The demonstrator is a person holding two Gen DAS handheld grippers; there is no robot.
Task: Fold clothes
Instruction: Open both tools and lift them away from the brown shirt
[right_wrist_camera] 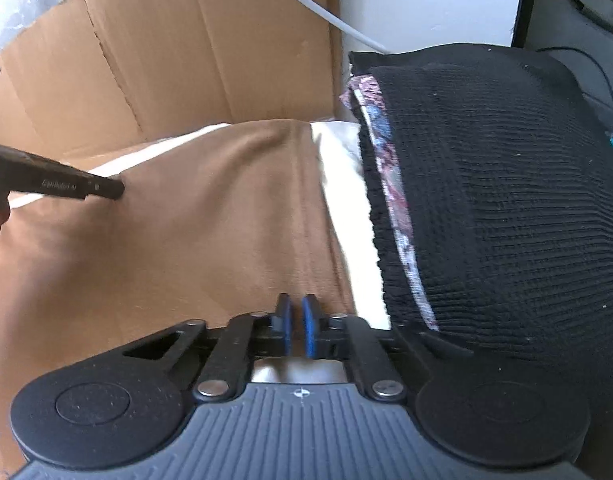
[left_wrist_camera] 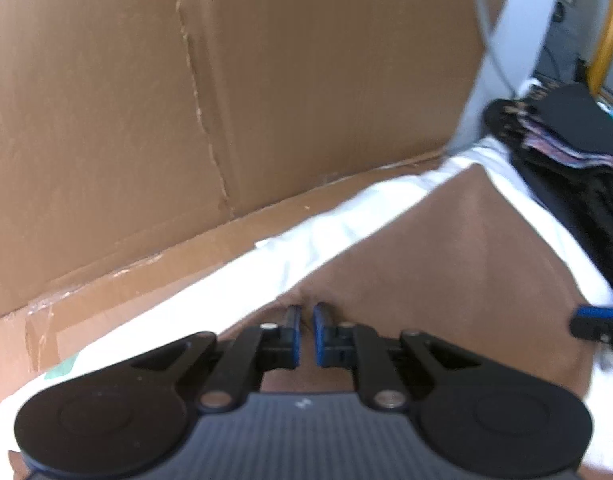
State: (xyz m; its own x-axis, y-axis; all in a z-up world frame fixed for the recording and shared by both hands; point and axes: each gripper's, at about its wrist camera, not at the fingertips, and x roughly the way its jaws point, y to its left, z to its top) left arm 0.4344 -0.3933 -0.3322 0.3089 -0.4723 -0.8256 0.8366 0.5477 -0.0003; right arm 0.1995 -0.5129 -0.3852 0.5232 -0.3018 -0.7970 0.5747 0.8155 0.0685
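A brown garment [left_wrist_camera: 458,256] lies spread on a white sheet [left_wrist_camera: 338,220]; it also shows in the right wrist view [right_wrist_camera: 178,232]. My left gripper [left_wrist_camera: 305,316] is shut on the brown garment's edge, with cloth puckered between the blue pads. It also appears at the left of the right wrist view [right_wrist_camera: 106,188]. My right gripper [right_wrist_camera: 296,312] is shut on the brown garment's right edge, and its tip shows at the right of the left wrist view [left_wrist_camera: 598,320].
A cardboard box wall [left_wrist_camera: 186,100] stands behind the sheet. A stack of folded clothes topped by a black knit [right_wrist_camera: 498,200] sits right beside the garment. A white cable [right_wrist_camera: 306,4] hangs across the back.
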